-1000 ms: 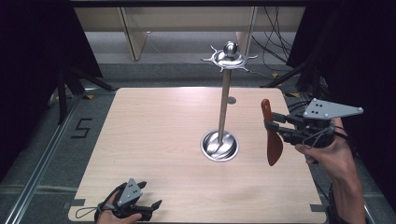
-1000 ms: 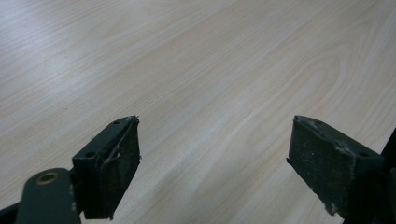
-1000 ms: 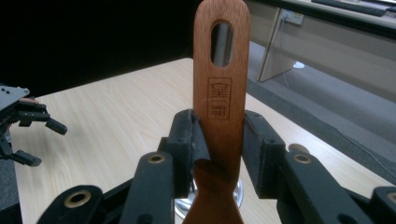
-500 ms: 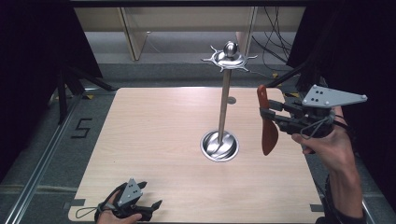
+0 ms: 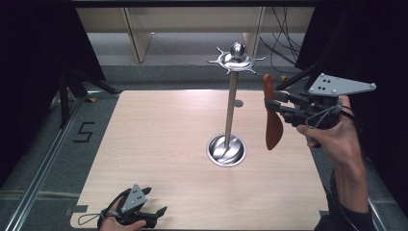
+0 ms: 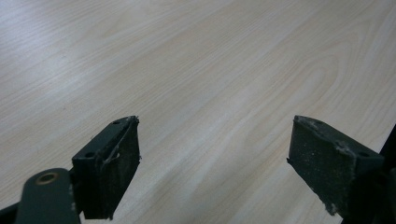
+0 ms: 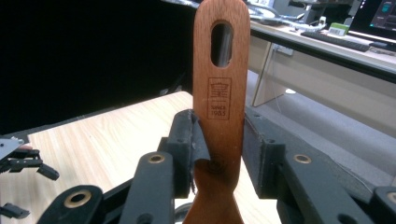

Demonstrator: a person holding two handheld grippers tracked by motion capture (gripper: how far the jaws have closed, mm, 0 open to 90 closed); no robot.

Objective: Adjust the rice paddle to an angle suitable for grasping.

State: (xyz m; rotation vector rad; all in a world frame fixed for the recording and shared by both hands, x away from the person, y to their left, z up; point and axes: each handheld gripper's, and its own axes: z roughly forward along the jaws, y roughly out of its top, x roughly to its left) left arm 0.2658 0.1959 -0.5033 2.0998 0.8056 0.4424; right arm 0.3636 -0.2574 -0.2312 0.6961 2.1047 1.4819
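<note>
Right gripper (image 5: pixel 272 104) clamped on reddish-brown flat wooden spatula (image 5: pixel 273 126), upright, near the bench's right edge beside the steel hook stand (image 5: pixel 232 103). Light, stiff, smooth; best pinched mid-handle. Left gripper (image 5: pixel 153 215) open at near-left corner.

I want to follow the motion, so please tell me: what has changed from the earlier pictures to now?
The right gripper, shut on the wooden spatula, has risen, bringing the spatula's slotted top nearer the hooks of the metal stand. The grip is unchanged. The left gripper stayed open at the table's near edge.
</note>
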